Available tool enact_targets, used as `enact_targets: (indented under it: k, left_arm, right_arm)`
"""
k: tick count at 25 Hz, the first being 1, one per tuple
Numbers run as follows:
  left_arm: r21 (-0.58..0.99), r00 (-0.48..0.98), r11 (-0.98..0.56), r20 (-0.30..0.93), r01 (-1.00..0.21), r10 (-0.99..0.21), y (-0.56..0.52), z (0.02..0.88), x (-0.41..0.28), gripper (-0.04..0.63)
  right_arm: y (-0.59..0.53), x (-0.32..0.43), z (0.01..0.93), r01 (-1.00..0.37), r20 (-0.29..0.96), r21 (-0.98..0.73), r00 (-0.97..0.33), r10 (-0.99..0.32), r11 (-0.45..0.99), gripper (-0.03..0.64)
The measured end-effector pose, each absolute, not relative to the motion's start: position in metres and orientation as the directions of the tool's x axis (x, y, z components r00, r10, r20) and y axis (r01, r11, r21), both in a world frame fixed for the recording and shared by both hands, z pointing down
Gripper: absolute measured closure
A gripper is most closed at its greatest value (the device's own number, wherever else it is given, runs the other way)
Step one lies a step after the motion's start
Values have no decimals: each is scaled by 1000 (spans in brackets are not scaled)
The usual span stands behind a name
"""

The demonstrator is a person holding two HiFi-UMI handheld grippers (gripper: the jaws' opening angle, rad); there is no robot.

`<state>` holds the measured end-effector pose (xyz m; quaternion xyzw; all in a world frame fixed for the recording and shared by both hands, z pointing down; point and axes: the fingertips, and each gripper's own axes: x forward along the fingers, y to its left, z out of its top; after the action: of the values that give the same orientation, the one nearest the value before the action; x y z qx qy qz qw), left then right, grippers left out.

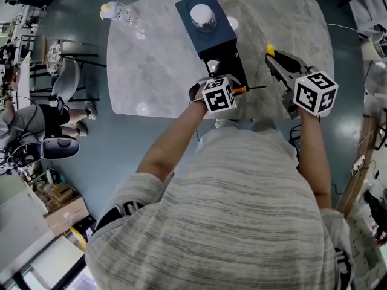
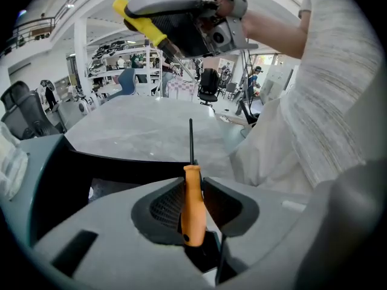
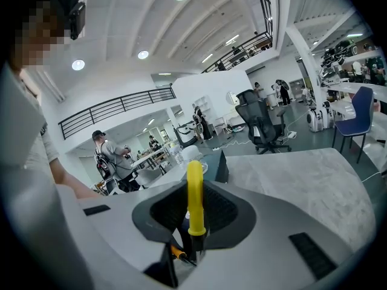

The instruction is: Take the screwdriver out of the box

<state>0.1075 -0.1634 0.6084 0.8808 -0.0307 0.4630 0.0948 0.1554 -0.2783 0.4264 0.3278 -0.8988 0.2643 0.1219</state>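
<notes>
The left gripper [image 2: 194,181] is clamping the orange screwdriver [image 2: 193,213] just clear of the box [image 1: 219,38], with the shaft pointing towards the right gripper [image 3: 195,186], which is squeezing a yellow-handled tool [image 3: 195,207].

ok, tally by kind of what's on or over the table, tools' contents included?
screwdrivers: 2, the orange-handled screwdriver in the left tool and the yellow-handled screwdriver in the right tool
box: 1
jar on the box: 1
bottle: 1
total: 5
</notes>
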Motion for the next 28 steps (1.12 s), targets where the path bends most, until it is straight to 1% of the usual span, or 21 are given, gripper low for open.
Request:
enact_targets:
  k: [5,10,13,16,18,22,28]
  left_arm:
    - [207,569,-974,813,-88,121,-161,608,109,489]
    - [338,526,-940,792,45,310,-148,611,112,489]
    - [399,524,-915,769,51,365,-151,614,111,494]
    - [442,596,-897,724,-14,348,-169,609,115,505]
    - [433,606,-901,727,-38,323,-181,607,113,506]
    - [452,628,-890,710,-61,318,-188,603,113,508]
    - [432,671,-893,700,-126,244,-202,591,110,508]
  right_arm:
    - [-278,155,426,-652,395,-396,-757,-521,647,541]
    - [-278,156,425,-655,400,-398,-754,-521,643,541]
    - [-278,157,426,-659,402,-394,-750,-525,640,541]
    - [-278,159,428,-665,406,-392,-745,-529,636,541]
    - [-278,160,429,-667,407,-394,-744,-530,633,541]
    - [-278,160,432,-667,409,-403,-743,-529,626,541]
    - [-282,158,430,-661,398,-410,-750,-529,629,541]
